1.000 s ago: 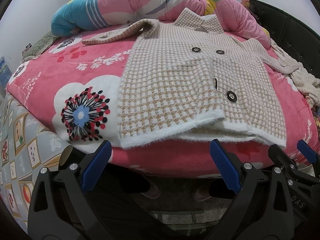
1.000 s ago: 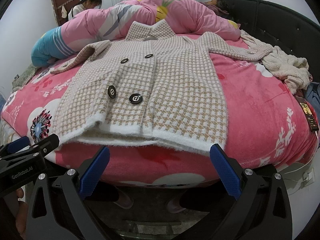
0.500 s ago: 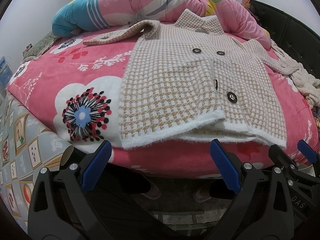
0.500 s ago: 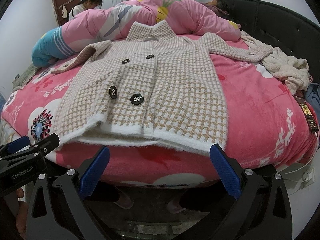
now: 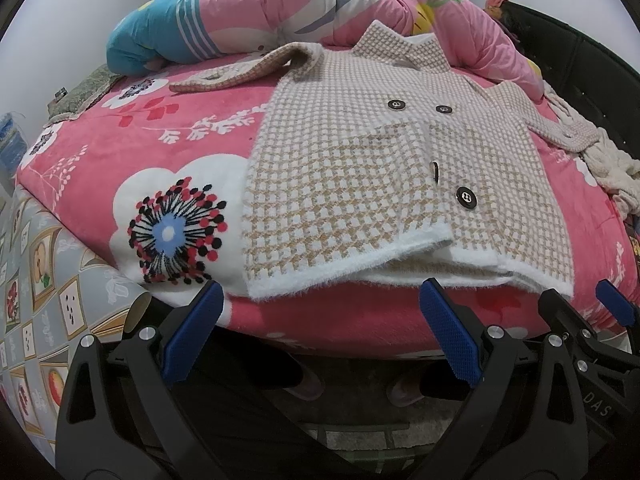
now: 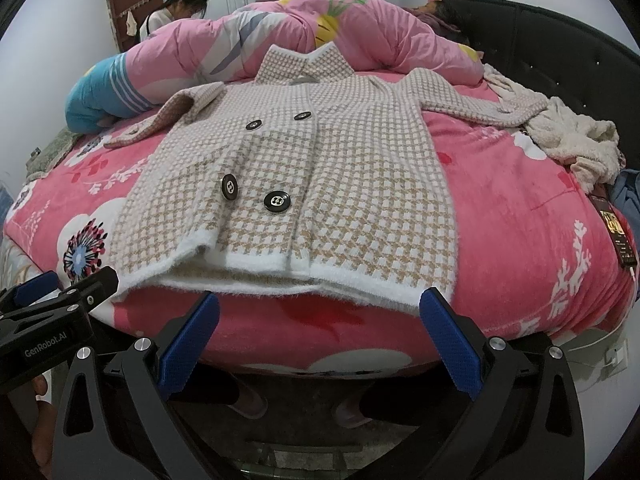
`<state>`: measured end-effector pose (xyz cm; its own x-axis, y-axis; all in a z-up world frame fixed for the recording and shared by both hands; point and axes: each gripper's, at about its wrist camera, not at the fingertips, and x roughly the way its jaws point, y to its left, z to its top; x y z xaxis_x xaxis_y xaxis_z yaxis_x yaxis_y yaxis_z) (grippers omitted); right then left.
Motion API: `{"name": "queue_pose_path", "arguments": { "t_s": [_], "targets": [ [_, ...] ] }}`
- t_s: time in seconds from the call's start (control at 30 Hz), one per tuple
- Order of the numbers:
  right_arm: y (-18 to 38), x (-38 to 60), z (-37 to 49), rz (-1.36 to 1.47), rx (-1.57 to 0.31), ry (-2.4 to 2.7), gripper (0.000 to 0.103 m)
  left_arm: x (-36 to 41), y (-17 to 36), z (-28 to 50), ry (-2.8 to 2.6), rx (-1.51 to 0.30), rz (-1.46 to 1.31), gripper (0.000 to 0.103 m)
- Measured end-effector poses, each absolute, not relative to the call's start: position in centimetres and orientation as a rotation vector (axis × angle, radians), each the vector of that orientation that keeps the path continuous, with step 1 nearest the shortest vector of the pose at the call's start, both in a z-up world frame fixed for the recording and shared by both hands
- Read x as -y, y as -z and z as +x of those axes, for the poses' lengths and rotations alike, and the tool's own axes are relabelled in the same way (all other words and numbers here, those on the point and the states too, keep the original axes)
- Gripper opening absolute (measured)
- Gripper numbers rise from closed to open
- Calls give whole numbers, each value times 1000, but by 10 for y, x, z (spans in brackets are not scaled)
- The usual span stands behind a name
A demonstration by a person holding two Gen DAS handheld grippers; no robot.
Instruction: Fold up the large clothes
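The left gripper [image 5: 320,320] hangs with its blue pads spread wide and empty, just short of the bed's edge. Ahead of it and slightly to its right lies the checked coat [image 5: 384,184], spread flat on the pink floral blanket [image 5: 132,148], its white hem nearest the fingers but not touching them. The right gripper [image 6: 320,320] is likewise spread apart and holds nothing, with the coat's hem directly ahead. Beyond the coat's collar sits a rolled pink quilt [image 6: 280,36]; a cream garment [image 6: 576,140] lies far to the right gripper's right.
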<state>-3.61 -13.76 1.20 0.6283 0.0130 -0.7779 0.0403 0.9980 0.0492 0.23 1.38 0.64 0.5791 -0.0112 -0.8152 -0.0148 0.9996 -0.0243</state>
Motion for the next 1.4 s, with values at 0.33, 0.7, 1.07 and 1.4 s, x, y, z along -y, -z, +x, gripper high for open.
{"name": "queue_pose_path", "arguments": {
  "t_s": [0.33,0.7,1.07,1.4],
  "targets": [
    [-13,136,-35,62,-892,17,98,-15,-8,3,-3,-953,-27,95],
    [-12,137,-34,57,-893,30,98,-20,-2,3,5,-955,-45,95],
    [-10,140,-31,44,-891,56,98,-20,1,9,2,-958,-41,95],
    [-10,140,-21,19,-896,67,98,-17,1,22,-6,-958,-41,95]
  ]
}}
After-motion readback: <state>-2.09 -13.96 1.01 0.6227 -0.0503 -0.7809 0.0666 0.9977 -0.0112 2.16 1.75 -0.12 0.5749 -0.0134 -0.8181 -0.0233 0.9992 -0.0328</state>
